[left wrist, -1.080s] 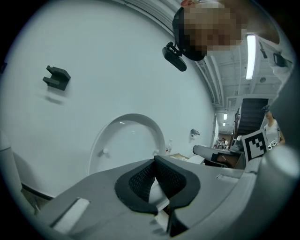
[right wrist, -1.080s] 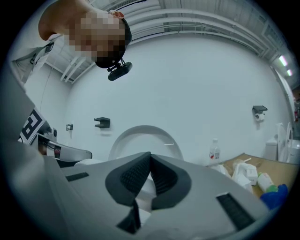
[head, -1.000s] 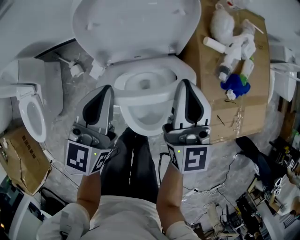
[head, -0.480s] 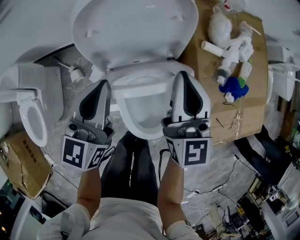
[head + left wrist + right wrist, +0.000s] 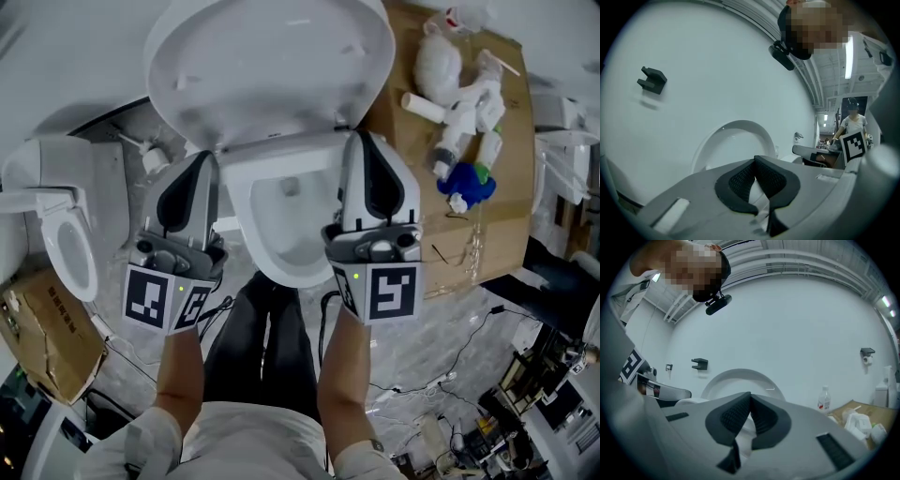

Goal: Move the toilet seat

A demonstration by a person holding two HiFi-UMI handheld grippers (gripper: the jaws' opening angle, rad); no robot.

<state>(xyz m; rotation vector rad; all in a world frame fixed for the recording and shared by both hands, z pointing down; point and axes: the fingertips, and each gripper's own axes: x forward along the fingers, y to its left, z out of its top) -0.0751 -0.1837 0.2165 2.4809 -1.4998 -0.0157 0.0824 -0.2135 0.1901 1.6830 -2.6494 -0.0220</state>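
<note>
A white toilet stands below me, its bowl (image 5: 281, 234) uncovered and the seat and lid (image 5: 272, 66) tipped up against the wall. My left gripper (image 5: 201, 157) lies along the bowl's left side and is shut on nothing. On the bowl's right side my right gripper (image 5: 362, 139) is also shut and empty, its tip just under the raised seat's lower edge; whether they touch I cannot tell. The left gripper view has the shut left gripper (image 5: 755, 161) before the seat's arc (image 5: 740, 125). The right gripper view has the right gripper (image 5: 750, 395) before the same seat (image 5: 740, 376).
A cardboard sheet (image 5: 506, 234) at the right carries white plastic parts and a blue object (image 5: 469, 183). A second toilet (image 5: 66, 244) and a cardboard box (image 5: 37, 328) are at the left. Cables (image 5: 441, 319) cross the floor. A bottle (image 5: 824, 399) stands by the wall.
Both grippers have edged forward along the bowl's sides toward the raised seat. Their jaws have stayed shut.
</note>
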